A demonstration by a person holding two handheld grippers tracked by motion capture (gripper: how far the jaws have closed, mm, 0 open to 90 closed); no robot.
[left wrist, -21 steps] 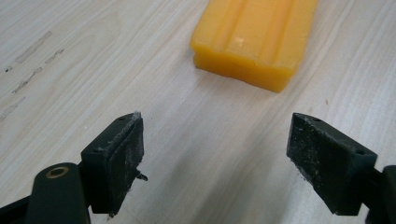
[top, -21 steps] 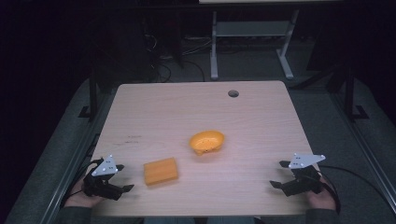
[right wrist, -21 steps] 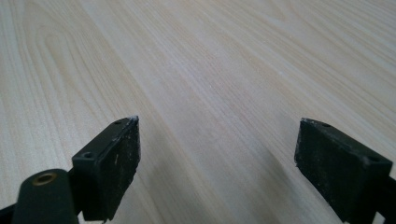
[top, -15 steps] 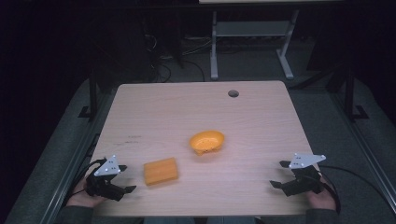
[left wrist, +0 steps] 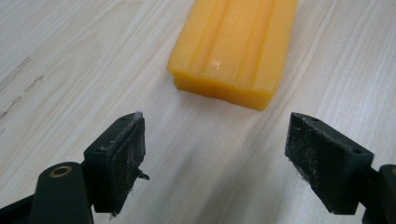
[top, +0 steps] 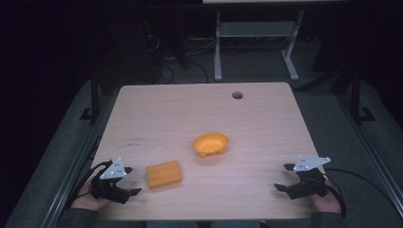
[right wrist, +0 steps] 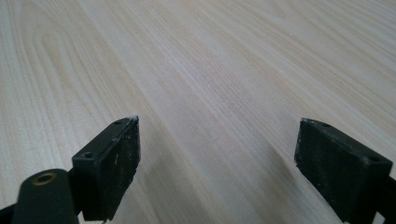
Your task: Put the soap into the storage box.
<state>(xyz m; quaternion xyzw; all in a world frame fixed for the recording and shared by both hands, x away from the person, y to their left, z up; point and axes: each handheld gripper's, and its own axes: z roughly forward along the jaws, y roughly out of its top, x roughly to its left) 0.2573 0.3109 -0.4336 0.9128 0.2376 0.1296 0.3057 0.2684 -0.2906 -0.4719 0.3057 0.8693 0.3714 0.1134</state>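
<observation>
An orange block point(top: 163, 174) lies flat on the wooden table point(top: 199, 114) near its front left. An orange bowl point(top: 210, 144) sits near the table's middle. My left gripper point(top: 132, 186) rests at the front left corner, open, its jaws pointing at the block from a short distance. In the left gripper view the orange block point(left wrist: 236, 46) lies just beyond the open left gripper point(left wrist: 233, 154). My right gripper point(top: 283, 178) rests at the front right corner, open and holding nothing. The right gripper view shows the right gripper point(right wrist: 217, 163) over bare wood.
A round cable hole point(top: 237, 95) sits near the table's far edge. A white desk frame point(top: 254, 42) stands on the dark floor behind the table. Cables point(top: 351, 173) trail from each gripper off the table's front corners.
My left gripper has edged a little to the right, closer to the orange block. The right gripper, the block and the bowl have stayed where they were.
</observation>
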